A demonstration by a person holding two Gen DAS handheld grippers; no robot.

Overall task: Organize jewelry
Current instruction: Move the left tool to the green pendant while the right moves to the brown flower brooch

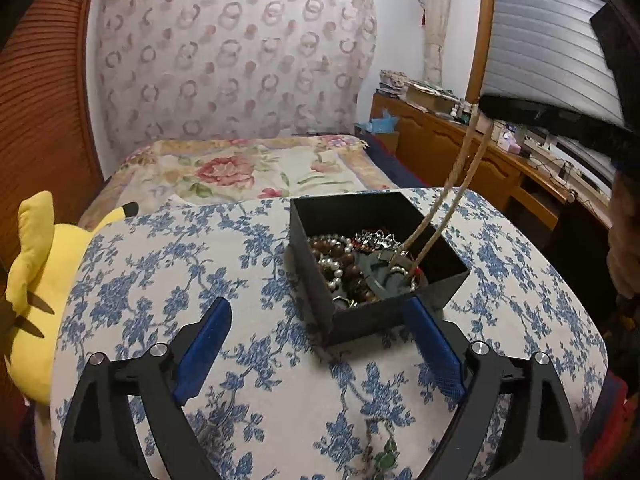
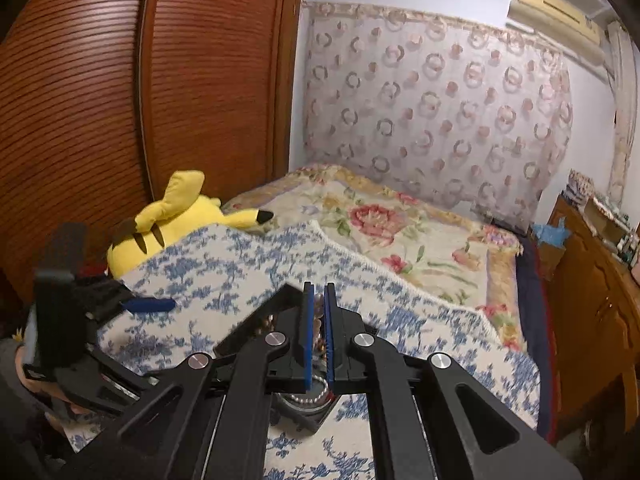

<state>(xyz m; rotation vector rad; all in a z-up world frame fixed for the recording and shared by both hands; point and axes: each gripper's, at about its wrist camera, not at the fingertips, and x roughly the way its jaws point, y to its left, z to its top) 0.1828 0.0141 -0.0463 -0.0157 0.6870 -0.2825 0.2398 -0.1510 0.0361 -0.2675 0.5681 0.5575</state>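
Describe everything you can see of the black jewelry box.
The black box is square, open-topped, matte like card, and sits upright on the blue floral cloth. Inside lie tangled brown beads, pearls and silvery pieces. A beige cord rises from it toward the right gripper.

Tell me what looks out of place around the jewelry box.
A green-beaded piece lies on the blue floral cloth, outside the black box. Inside, the necklaces are heaped together; a beige cord is stretched upward out of it.

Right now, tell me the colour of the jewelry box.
Black: the box shows best in the left wrist view.
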